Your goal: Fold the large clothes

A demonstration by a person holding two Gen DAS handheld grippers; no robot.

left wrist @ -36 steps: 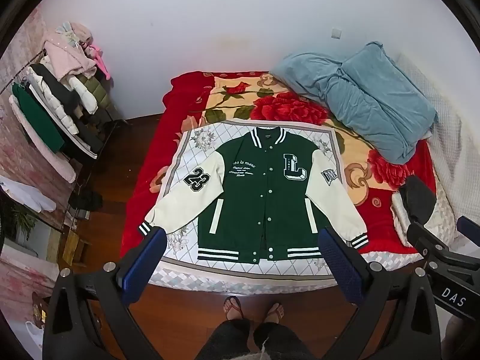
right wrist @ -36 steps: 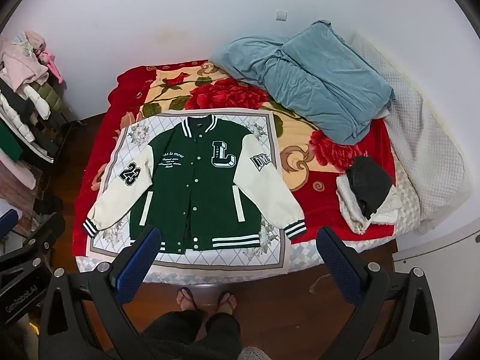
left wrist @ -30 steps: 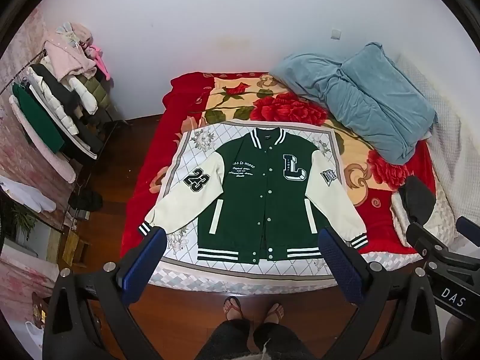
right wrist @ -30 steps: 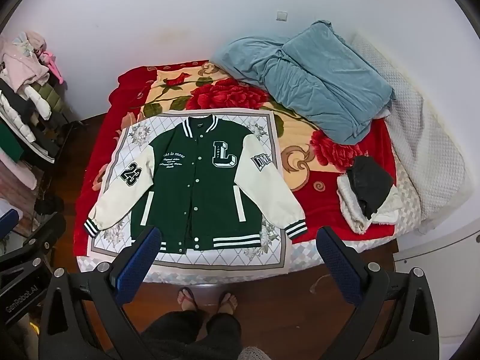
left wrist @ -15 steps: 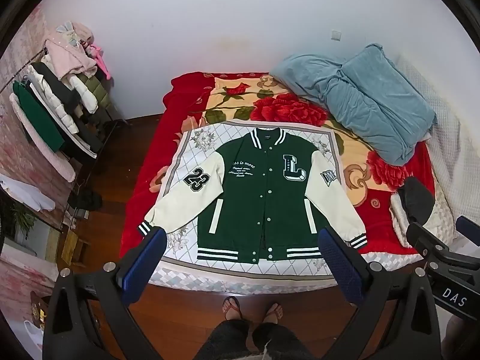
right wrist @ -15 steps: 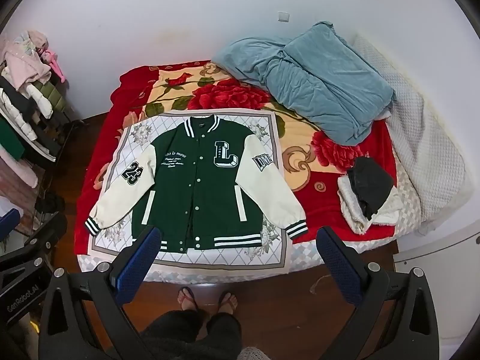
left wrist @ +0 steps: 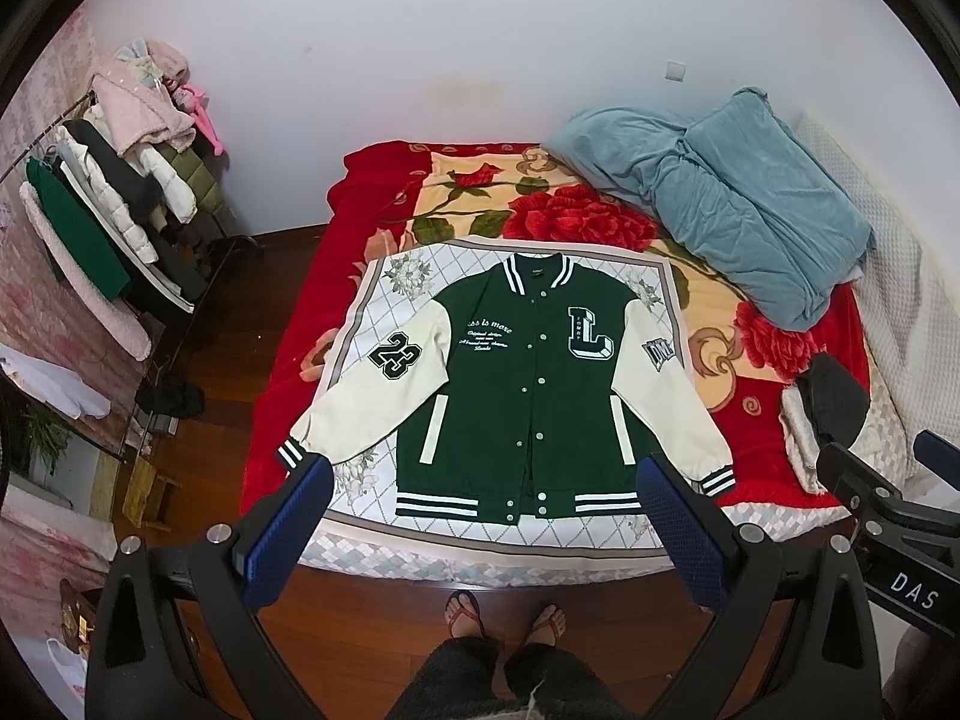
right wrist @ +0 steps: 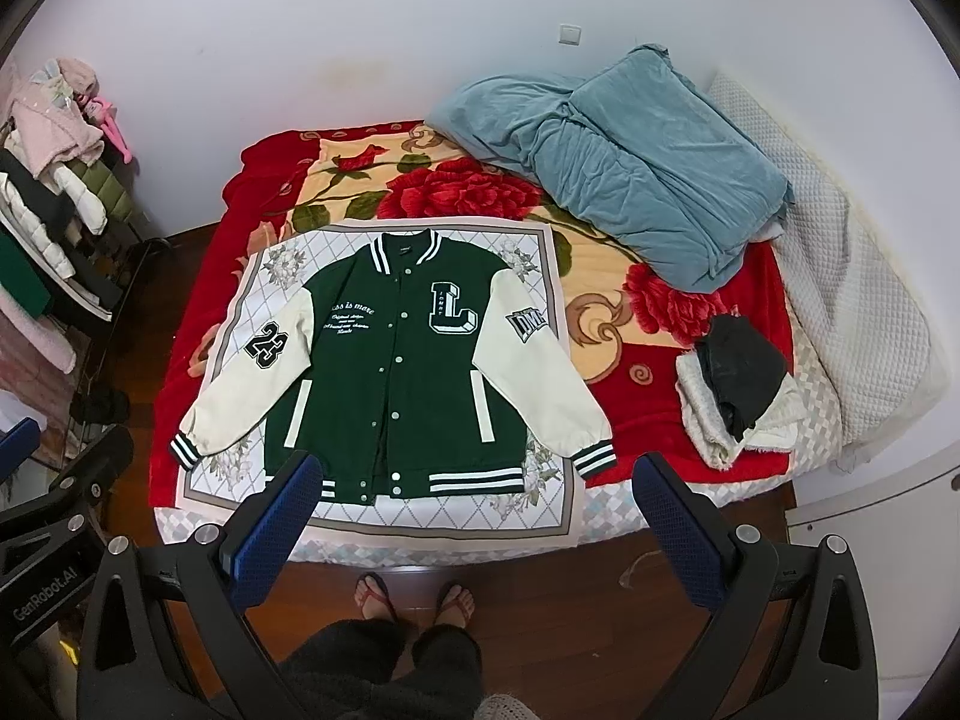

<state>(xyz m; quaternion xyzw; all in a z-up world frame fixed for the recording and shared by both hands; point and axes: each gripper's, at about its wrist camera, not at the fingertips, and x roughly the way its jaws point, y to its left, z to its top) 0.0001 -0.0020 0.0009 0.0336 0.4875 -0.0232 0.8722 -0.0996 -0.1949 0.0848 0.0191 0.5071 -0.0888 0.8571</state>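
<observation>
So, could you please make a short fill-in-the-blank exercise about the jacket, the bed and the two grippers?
1. The jacket lies spread flat with its front buttoned ____.
2. The sleeve patch shows the number ____.
3. Both the left gripper and the right gripper are ____.
4. The blue blanket lies on the ____.

Missing words: shut; 23; open; bed

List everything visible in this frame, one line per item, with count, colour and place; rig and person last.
varsity jacket: 1, green with cream sleeves, flat on patterned cloth
patterned cloth: 1, white diamond print, on bed
floral blanket: 1, red and cream, covering bed
blue quilt: 1, bunched, far right of bed
small clothes pile: 1, black on white, bed's right edge
clothes rack: 1, mixed, left wall
left gripper: 1, blue pads, open
right gripper: 1, blue pads, open
feet: 2, sandalled, on wooden floor
</observation>
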